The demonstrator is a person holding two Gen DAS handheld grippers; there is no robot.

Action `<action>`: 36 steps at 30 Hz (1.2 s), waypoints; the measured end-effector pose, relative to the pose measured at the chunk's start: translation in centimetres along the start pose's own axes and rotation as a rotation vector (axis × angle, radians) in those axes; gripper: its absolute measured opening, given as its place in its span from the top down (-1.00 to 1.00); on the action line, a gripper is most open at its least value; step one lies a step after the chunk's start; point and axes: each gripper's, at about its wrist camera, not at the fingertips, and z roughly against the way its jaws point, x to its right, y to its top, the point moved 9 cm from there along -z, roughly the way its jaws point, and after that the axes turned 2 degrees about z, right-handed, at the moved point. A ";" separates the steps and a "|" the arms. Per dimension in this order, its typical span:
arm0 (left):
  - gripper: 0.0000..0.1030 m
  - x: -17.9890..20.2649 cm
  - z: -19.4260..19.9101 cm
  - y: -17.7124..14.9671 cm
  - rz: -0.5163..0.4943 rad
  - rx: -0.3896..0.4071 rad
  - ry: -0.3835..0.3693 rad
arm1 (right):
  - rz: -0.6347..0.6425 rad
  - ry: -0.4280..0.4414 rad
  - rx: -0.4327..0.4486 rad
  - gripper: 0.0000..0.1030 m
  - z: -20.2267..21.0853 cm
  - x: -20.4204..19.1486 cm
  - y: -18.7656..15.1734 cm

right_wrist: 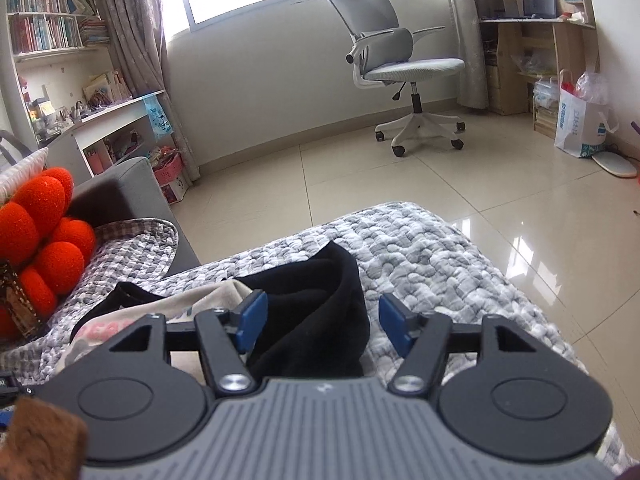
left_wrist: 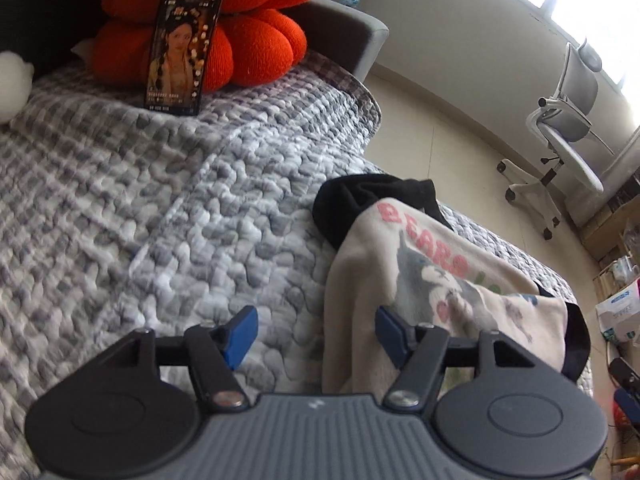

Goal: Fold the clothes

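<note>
A cream garment [left_wrist: 404,288] with a cartoon print, pink letters and black trim lies folded on the grey-and-white quilt [left_wrist: 160,208]. Its black sleeve or collar part [left_wrist: 360,196] shows at the far end. My left gripper [left_wrist: 316,336] hovers over the garment's left edge, open, with nothing pinched between its blue pads [left_wrist: 242,334]. In the right wrist view the garment's black part [right_wrist: 320,304] lies bunched on the quilt [right_wrist: 432,264], with the cream part [right_wrist: 192,304] to its left. My right gripper [right_wrist: 320,326] is open just above the black cloth, pads apart from it.
An orange pumpkin-shaped cushion [left_wrist: 224,28] sits at the bed's head with a phone [left_wrist: 180,52] propped against it, screen lit. Beyond the bed's edge lies tiled floor [right_wrist: 360,184] with a grey office chair [right_wrist: 400,64], bookshelves [right_wrist: 52,28] and a desk [right_wrist: 532,40].
</note>
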 end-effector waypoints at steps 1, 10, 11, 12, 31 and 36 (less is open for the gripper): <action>-0.28 0.0 0.1 -0.5 0.000 0.001 -0.014 | -0.004 0.007 -0.009 -0.27 0.1 0.0 -0.4; -0.25 -0.4 0.5 -1.9 -0.012 0.011 -0.114 | -0.034 0.080 -0.138 -0.11 -1.3 -0.2 -5.0; -0.24 -0.5 0.4 -1.7 -0.010 0.011 -0.122 | -0.056 0.091 -0.155 -0.10 -1.5 -0.2 -5.1; -0.24 -0.7 0.4 -1.4 -0.007 0.011 -0.131 | -0.070 0.097 -0.165 -0.08 -1.7 -0.3 -5.1; 0.12 0.3 -3.7 -0.2 0.168 -0.042 -0.232 | 0.008 0.114 -0.080 0.82 -2.3 -2.4 -3.5; 0.13 0.8 -3.2 -0.2 0.158 -0.039 -0.249 | -0.023 0.083 0.011 0.84 -1.0 0.0 -0.5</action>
